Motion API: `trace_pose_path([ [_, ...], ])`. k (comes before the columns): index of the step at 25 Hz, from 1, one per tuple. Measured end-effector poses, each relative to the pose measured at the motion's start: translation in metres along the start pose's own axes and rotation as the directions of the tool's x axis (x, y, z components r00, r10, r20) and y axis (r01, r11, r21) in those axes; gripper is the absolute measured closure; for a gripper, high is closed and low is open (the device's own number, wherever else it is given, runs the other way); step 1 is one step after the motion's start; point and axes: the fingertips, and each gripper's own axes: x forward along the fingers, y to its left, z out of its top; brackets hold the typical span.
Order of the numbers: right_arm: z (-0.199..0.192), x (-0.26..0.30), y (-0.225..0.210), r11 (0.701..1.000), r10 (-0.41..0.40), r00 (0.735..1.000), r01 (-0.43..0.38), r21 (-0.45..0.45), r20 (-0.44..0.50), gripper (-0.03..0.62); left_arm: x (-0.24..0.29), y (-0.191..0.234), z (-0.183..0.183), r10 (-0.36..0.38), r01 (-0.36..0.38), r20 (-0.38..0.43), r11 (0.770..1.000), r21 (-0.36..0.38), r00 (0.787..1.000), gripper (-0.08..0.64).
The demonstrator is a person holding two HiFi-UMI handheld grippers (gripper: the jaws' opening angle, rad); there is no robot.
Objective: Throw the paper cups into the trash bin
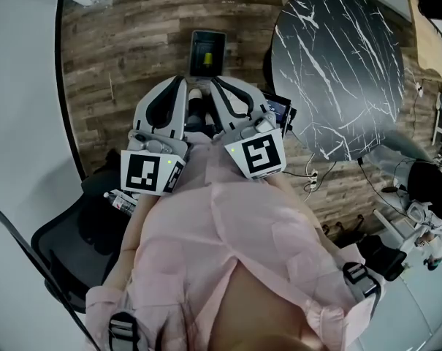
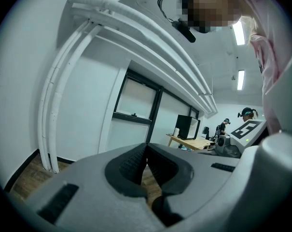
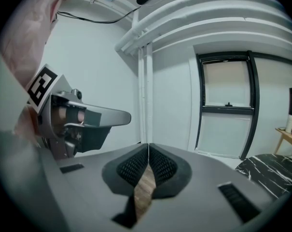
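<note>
A small dark trash bin [image 1: 207, 52] stands on the wooden floor straight ahead, with something yellow inside it. No paper cup shows in any view. My left gripper [image 1: 181, 81] and right gripper [image 1: 215, 81] are held side by side close to the body, both pointing toward the bin. In the left gripper view the left gripper [image 2: 146, 147] has its jaws pressed together with nothing between them. The right gripper [image 3: 148, 147] is likewise shut and empty. Each gripper view catches the other gripper at its side: the right gripper [image 2: 247, 134] and the left gripper [image 3: 78, 124].
A round black marble table [image 1: 337, 64] stands right of the bin. A black chair [image 1: 71, 247] sits at the lower left beside a white wall [image 1: 23, 123]. Cables [image 1: 312, 178] lie on the floor under the table's edge. White pipes [image 3: 146, 95] run up the wall.
</note>
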Motion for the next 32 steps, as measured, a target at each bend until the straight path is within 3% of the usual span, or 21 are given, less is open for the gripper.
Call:
trace_pose_path([
  [17,-0.0022,-0.0028,-0.0019,1.0,-0.008,1.0,0.008,0.012,0.008,0.563,0.0014,-0.0064,0.0029,-0.006,0.006,-0.005,0.999,-0.033,1.0,0.545],
  [32,-0.0042,-0.0053,0.0005,1.0,-0.011,1.0,0.01,0.029,0.008,0.563,-0.006,-0.0037,-0.0041,-0.003,0.002,-0.007,1.0,-0.011,1.0,0.545],
])
